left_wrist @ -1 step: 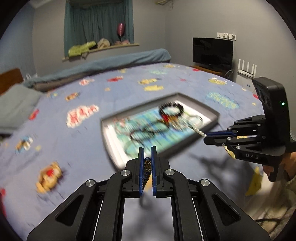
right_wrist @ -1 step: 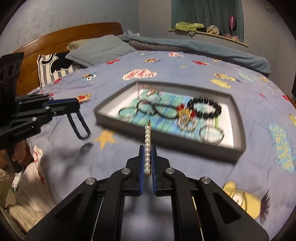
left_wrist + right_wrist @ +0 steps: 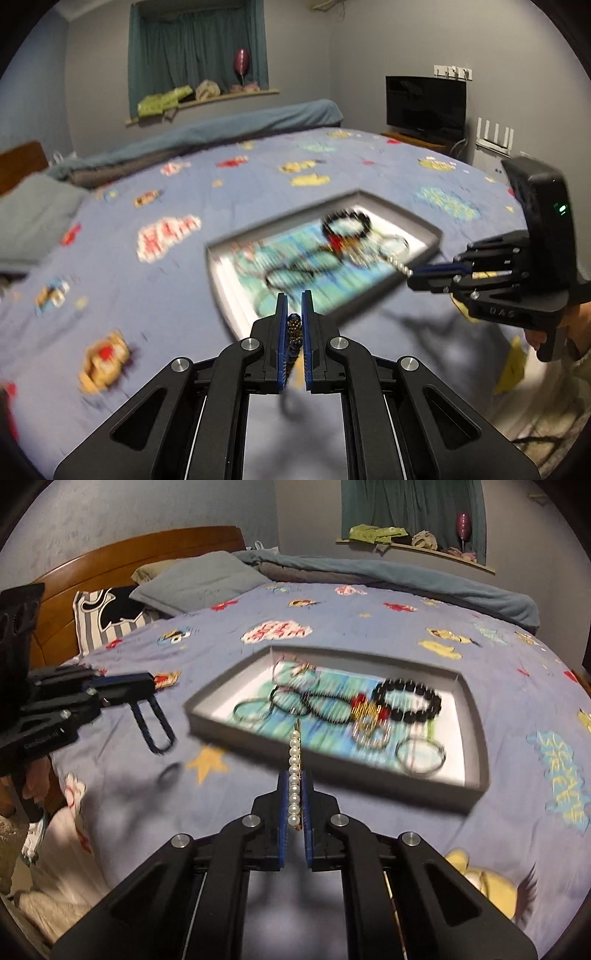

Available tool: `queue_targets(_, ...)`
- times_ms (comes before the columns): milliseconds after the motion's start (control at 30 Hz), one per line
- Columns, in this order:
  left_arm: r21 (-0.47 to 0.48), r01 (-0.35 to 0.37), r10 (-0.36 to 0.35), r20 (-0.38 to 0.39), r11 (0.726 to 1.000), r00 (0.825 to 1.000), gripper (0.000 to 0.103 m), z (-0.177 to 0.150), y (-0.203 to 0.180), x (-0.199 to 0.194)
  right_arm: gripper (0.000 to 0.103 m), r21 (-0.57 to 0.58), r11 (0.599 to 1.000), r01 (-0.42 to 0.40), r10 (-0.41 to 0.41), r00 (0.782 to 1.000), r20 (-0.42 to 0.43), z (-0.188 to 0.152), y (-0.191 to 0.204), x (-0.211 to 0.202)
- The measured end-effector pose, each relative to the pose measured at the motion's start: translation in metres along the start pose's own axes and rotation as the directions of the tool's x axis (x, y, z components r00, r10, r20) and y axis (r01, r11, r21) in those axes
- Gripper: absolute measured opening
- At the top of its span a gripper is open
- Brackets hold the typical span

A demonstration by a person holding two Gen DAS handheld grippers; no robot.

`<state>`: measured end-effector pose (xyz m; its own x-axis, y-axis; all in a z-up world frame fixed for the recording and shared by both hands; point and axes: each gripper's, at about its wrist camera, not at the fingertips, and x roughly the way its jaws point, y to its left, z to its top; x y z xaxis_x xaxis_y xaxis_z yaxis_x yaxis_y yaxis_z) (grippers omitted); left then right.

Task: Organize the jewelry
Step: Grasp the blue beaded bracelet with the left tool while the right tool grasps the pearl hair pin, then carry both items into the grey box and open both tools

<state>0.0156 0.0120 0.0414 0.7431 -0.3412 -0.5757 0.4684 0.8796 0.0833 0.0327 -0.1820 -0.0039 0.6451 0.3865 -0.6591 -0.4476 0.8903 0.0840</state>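
Hovering level above bed (image 3: 369, 635): left gripper (image 3: 294, 317) pinching dark bead chain (image 3: 153, 725), right gripper (image 3: 294, 794) pinching pearl hairpin (image 3: 294, 771), both near tray (image 3: 476, 738) front edge.

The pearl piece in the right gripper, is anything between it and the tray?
Nothing visible blocks it. The right gripper is shut on the pearl piece, whose tip reaches toward the tray's near wall. Only bare bedspread lies beneath. The left gripper, holding a dark bead loop, hangs off to the side.
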Motion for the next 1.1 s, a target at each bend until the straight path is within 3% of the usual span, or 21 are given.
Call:
queue_targets(200, 0.010, 0.006, -0.006, 0.008, 1.000, 1.000, 0.008, 0.050, 0.018, 0.025, 0.007, 0.077, 0.995, -0.058, 0.061, 0.997, -0.035, 0.029, -0.022, 0.031)
queue_targets(367, 0.035, 0.018, -0.018, -0.007, 0.999, 1.000, 0.008, 0.078, 0.016, 0.060, 0.007, -0.023, 0.997, -0.069, 0.066, 0.990, -0.124, 0.046, -0.021, 0.063)
queue_targets(500, 0.031, 0.042, -0.041, -0.032, 0.999, 0.999, 0.008, 0.086, 0.015, 0.088, 0.007, -0.121, 0.986, -0.111, 0.080, 0.968, -0.240, 0.048, -0.016, 0.085)
queue_targets(567, 0.028, 0.051, -0.050, -0.042, 0.998, 0.998, 0.008, 0.087, 0.015, 0.098, 0.007, -0.116, 0.983, -0.141, 0.106, 0.959, -0.263, 0.049, -0.018, 0.088)
queue_targets(667, 0.019, 0.072, -0.071, -0.055, 0.997, 0.996, 0.008, 0.087, 0.014, 0.112, 0.010, -0.109, 0.983, -0.149, 0.115, 0.955, -0.274, 0.049, -0.022, 0.089)
queue_targets(700, 0.017, 0.078, -0.077, -0.060, 0.997, 0.995, 0.008, 0.087, 0.014, 0.116, 0.018, -0.100, 0.983, -0.157, 0.125, 0.954, -0.271, 0.049, -0.024, 0.088)
queue_targets(800, 0.016, 0.089, -0.088, -0.072, 0.996, 0.993, 0.008, 0.085, 0.014, 0.126, 0.030, -0.093, 0.984, -0.150, 0.124, 0.962, -0.242, 0.047, -0.028, 0.081)
queue_targets(933, 0.009, 0.115, -0.114, -0.077, 0.993, 0.991, 0.008, 0.089, 0.011, 0.139, 0.030, -0.028, 0.989, -0.145, 0.138, 0.975, -0.176, 0.043, -0.044, 0.066)
queue_targets(1100, -0.024, 0.138, -0.139, -0.061, 0.990, 0.988, 0.008, 0.103, 0.006, 0.157, 0.030, 0.000, 0.992, -0.125, 0.124, 0.980, -0.156, 0.039, -0.054, 0.063)
